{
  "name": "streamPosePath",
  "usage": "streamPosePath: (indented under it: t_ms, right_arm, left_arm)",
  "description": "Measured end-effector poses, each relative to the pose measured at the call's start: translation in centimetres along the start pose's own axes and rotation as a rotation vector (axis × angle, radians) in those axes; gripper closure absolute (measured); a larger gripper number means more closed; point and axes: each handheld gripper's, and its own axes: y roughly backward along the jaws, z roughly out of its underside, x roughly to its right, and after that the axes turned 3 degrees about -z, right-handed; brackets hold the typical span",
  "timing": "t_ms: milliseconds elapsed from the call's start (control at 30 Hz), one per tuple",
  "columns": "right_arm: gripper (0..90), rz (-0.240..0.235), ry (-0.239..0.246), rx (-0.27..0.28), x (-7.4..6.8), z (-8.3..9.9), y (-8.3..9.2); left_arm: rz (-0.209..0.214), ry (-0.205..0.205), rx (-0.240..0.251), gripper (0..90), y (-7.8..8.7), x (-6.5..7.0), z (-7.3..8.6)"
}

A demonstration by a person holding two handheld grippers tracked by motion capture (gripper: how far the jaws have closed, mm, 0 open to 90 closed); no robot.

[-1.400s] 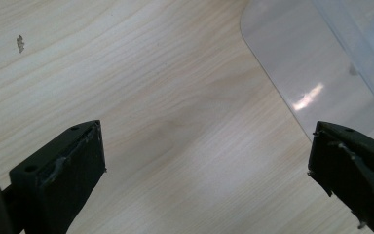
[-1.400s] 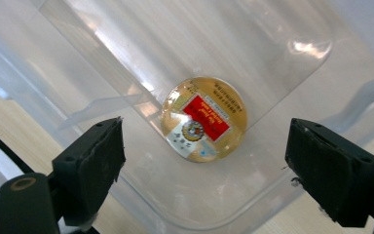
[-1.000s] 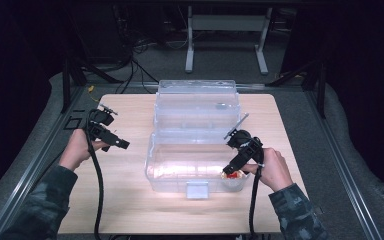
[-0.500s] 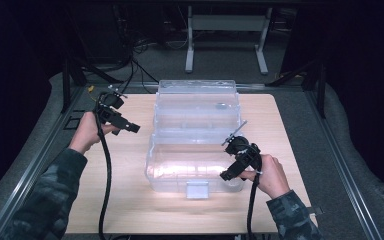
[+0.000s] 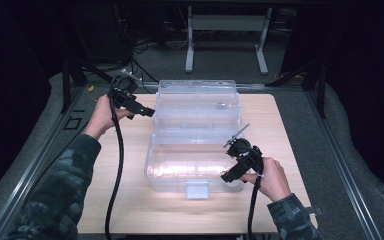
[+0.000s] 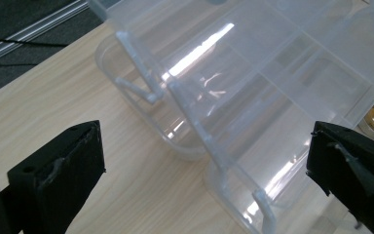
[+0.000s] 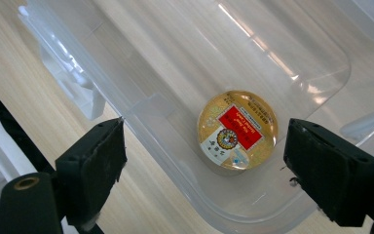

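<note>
So the tin is already sitting in the front right corner of the open box on the desk, both our hand-held grippers, left and right, are open and empty, so we reckon mostly closing the lid is left.

Gold tin with red label lies in clear box on pale wood table.

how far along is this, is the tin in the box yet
Done: the round gold tin lies inside the open clear plastic box. In hand: nothing; the right gripper hangs open above the tin, the left gripper open beside the raised lid. Left, probably: closing the lid.
</note>
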Motion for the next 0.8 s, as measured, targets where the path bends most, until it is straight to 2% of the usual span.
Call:
streamPosePath:
  t_ms: [200, 267, 633, 800]
  right_arm:
    - [15.2, 0.009, 0.003, 0.007, -0.2, 0.1, -0.1]
    - [15.3, -0.003, -0.005, 0.011, -0.2, 0.1, -0.2]
    - [16.1, 0.002, -0.006, 0.013, -0.3, 0.6, -0.5]
    - [16.1, 0.0, -0.001, 0.011, -0.4, 0.5, -0.7]
  left_arm:
    - [0.018, -0.056, 0.01, 1.2, -1.6, 1.2, -1.5]
    - [0.026, -0.067, 0.009, 1.4, -2.1, 1.5, -1.7]
    - [0.048, -0.125, 0.021, 3.2, -4.2, 2.9, -2.9]
    - [0.051, -0.137, 0.016, 3.6, -5.2, 3.2, -3.3]
